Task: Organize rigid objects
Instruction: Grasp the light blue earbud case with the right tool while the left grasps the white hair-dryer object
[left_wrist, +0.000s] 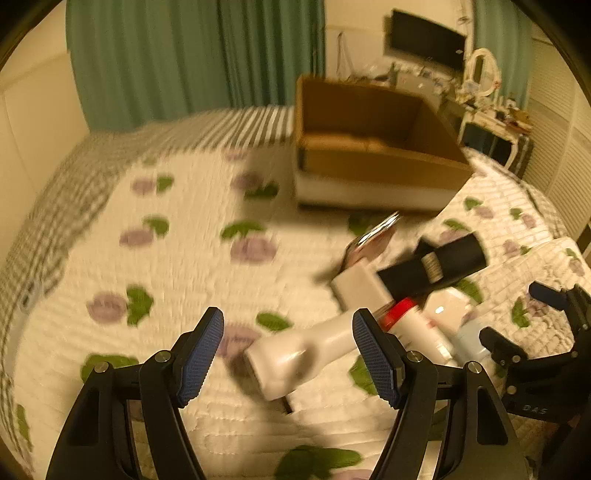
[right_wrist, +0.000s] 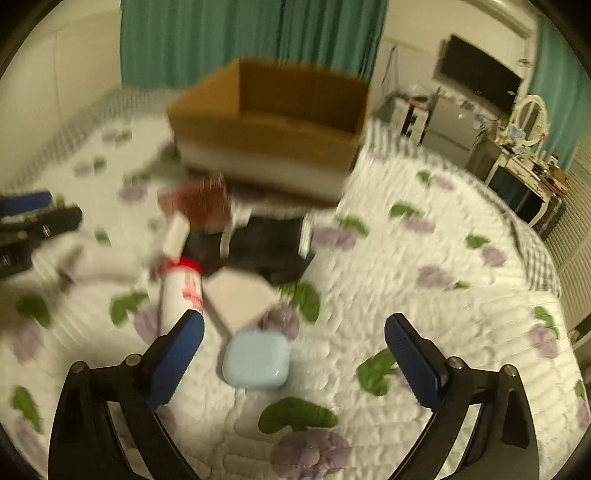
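Cardboard box (left_wrist: 373, 144) sits on the quilt (left_wrist: 184, 258), well ahead of both tools, top open. Left wrist view looks into it: brown floor and inner walls, nothing else made out. Right wrist view shows the same box (right_wrist: 269, 129) from a lower angle — interior mostly hidden behind the near wall.

Loose things lie in a cluster between the tools and the box. Left gripper (left_wrist: 288, 356) spread wide, holding nothing; a white block-ended piece (left_wrist: 295, 356) lies on the quilt between its fingers, touching neither as far as the blur allows. Ahead and right of it: a white box (left_wrist: 360, 286), a black box (left_wrist: 436, 264) resting partly over it, a tilted shiny packet (left_wrist: 373, 240) beyond, a white bottle with red cap (left_wrist: 413, 325) just right of the right finger.

Right gripper (right_wrist: 293, 345) also wide open and empty. A pale blue case (right_wrist: 256, 363) lies between its fingers, nearer the left one. The bottle (right_wrist: 183, 291) stands just ahead of the left finger; a flat white box (right_wrist: 240, 299) sits beside it, the black box (right_wrist: 266, 240) behind.

Open quilt to the left of the left tool and to the right of the right tool; checked border runs along the far edge.

Only the right view shows the blue case fully and a reddish packet (right_wrist: 203, 206) near the box. Each view catches the other gripper at its edge (left_wrist: 532, 332) (right_wrist: 33, 218). Both views motion-blurred.
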